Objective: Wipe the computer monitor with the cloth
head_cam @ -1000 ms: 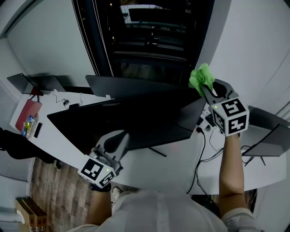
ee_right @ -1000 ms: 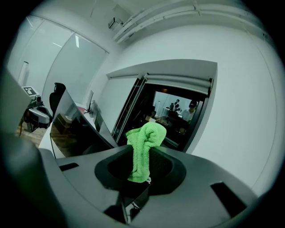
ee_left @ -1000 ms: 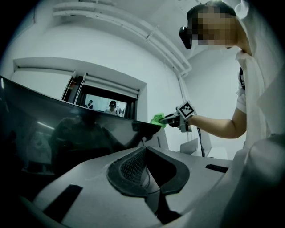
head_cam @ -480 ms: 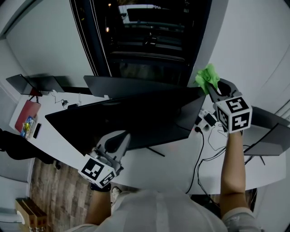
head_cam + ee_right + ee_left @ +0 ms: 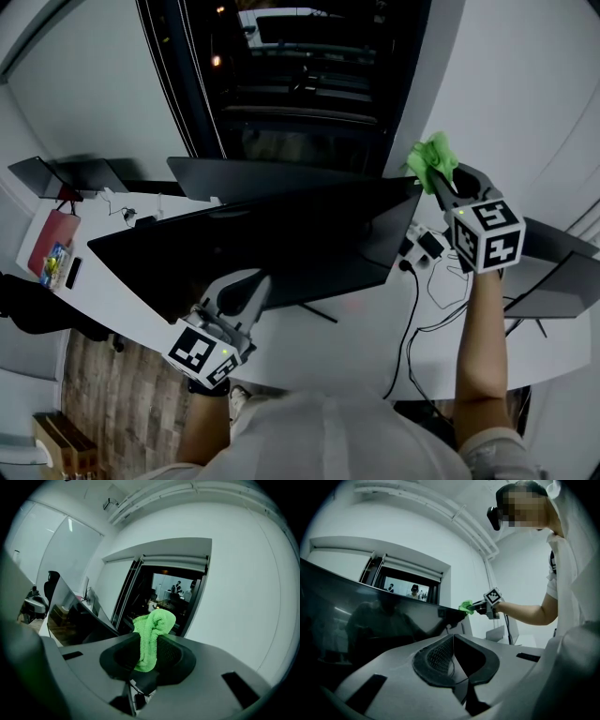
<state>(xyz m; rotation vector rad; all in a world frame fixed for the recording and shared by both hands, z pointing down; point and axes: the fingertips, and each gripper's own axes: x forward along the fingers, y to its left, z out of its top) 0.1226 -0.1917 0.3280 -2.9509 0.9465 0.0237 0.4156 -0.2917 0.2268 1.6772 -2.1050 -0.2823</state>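
A wide dark computer monitor [image 5: 253, 244] stands on the white desk [image 5: 347, 342]. My right gripper [image 5: 439, 180] is shut on a bright green cloth [image 5: 431, 156] just beyond the screen's top right corner. In the right gripper view the cloth [image 5: 151, 637] bulges up between the jaws of my right gripper [image 5: 149, 652], with the monitor [image 5: 77, 616] to the left. My left gripper [image 5: 255, 284] is at the screen's lower edge, shut with nothing in it. In the left gripper view, beyond my left gripper [image 5: 452, 641], the monitor [image 5: 365, 625] fills the left and the cloth [image 5: 465, 606] shows at its far corner.
A second dark screen [image 5: 272, 176] stands behind the monitor. Cables and a power adapter [image 5: 427, 246] lie on the desk at the right, beside another screen [image 5: 553, 281]. A red notebook [image 5: 54, 234] and a small dark device [image 5: 56, 173] are at far left. Dark glass doors [image 5: 300, 84] are behind.
My right gripper and the green cloth have moved slightly right, off the monitor's top right corner. The left gripper has stayed at the lower edge.
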